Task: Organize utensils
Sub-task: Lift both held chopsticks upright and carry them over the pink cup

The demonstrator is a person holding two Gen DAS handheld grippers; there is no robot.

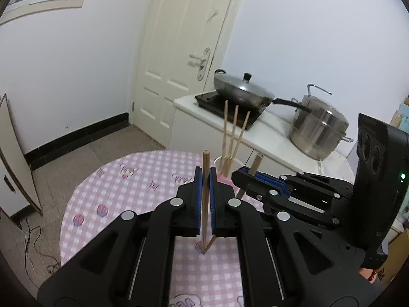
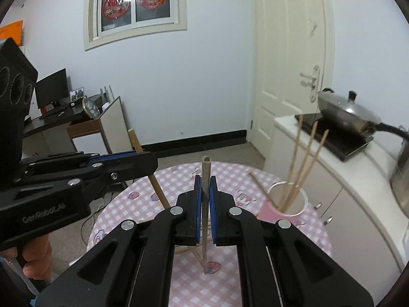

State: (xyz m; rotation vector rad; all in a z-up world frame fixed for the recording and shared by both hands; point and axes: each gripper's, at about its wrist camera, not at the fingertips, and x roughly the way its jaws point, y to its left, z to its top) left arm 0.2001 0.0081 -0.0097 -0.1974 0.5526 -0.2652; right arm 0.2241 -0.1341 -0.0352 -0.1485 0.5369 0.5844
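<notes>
Small home kitchen/living room combo. Evidence: lidded wok [image 1: 241,90] on an induction hob [image 1: 227,107], steel steamer pot [image 1: 319,130] beside it on a white cabinet counter [image 1: 268,138]. Round counter with pink checked cloth [image 1: 115,192] carries a pink cup holding chopsticks [image 2: 288,199]. White panelled door [image 2: 286,64], grey tile floor [image 1: 76,166], window with red paper cutouts [image 2: 134,6]. Desk with monitor [image 2: 52,88] in the far corner. Domestic, not a lab.
</notes>
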